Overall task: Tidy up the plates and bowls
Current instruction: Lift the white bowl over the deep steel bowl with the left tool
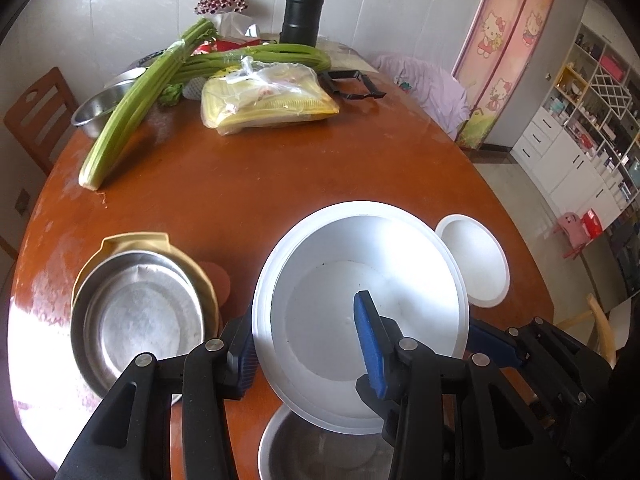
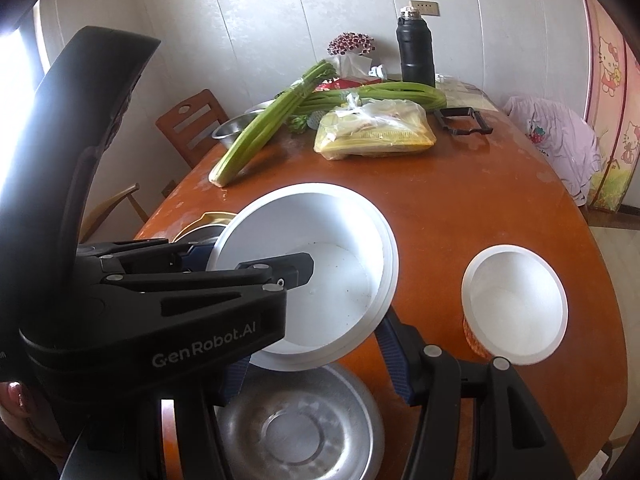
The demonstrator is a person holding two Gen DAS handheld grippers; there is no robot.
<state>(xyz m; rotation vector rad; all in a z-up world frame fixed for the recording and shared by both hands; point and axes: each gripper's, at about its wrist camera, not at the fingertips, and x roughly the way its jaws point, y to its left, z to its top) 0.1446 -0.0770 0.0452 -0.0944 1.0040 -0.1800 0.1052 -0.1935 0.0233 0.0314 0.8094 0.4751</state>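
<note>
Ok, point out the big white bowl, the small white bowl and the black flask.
big white bowl [image 1: 340, 304]: left wrist view, inner floor.
small white bowl [image 2: 516, 312]: right wrist view, inside bottom.
black flask [image 1: 301, 16]: left wrist view, body.

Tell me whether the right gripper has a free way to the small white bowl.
Probably yes. The right gripper looks open and unloaded, and the small white bowl sits just ahead to its right on bare table. The left gripper holds the large white bowl off to the left.
</note>
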